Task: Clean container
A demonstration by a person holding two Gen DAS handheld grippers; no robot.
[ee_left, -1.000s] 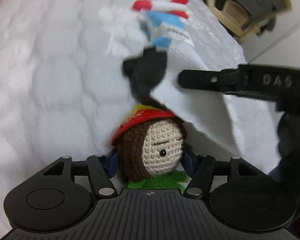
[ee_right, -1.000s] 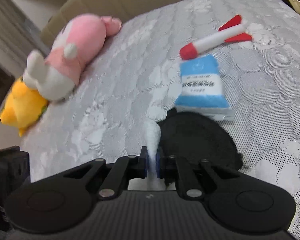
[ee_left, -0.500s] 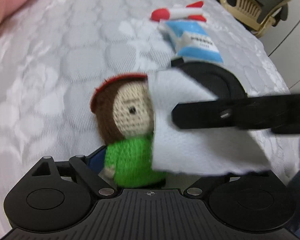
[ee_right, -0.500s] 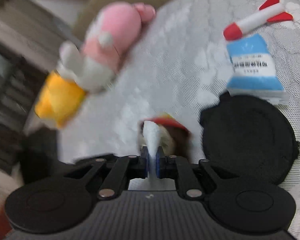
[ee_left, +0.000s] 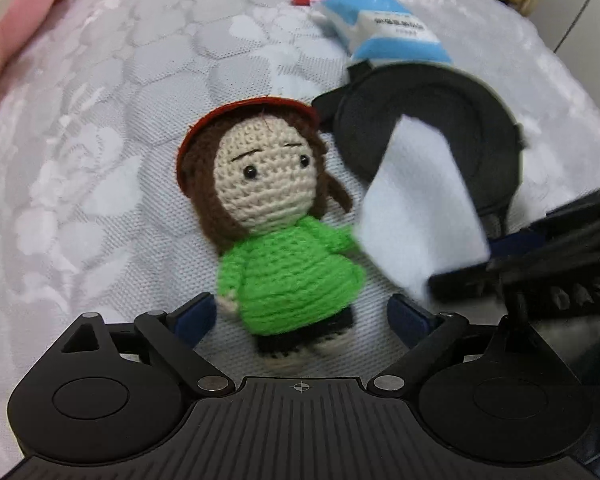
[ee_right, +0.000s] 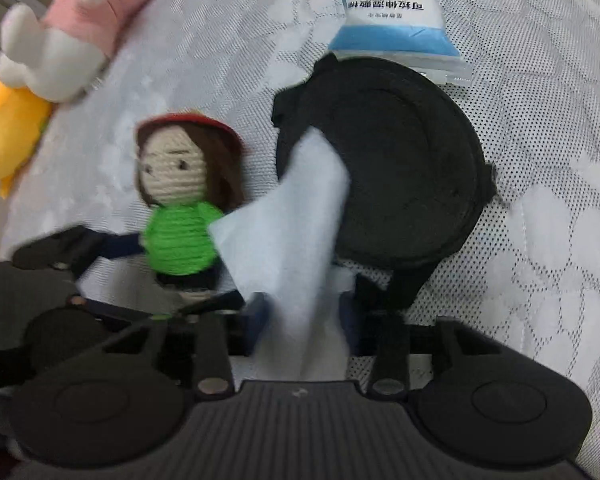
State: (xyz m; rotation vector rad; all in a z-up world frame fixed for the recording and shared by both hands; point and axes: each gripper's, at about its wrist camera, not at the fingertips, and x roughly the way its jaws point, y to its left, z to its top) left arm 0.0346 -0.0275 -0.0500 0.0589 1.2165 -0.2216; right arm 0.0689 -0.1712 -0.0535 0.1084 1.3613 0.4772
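My left claw (ee_left: 300, 316) is low over the bed (ee_left: 100, 168), jaws spread wide to either side of the crochet doll (ee_left: 276, 236), not gripping it. My right claw (ee_right: 304, 320), on its right, is partly open with a white wipe (ee_right: 288, 232) between the fingers. The black container (ee_right: 396, 168) lies just ahead of it.

The crocheted doll (ee_left: 278, 220) lies between the left gripper's (ee_left: 304, 316) spread jaws, the round container (ee_left: 424, 136) beyond them to the right, the packet (ee_left: 384, 28) behind it.
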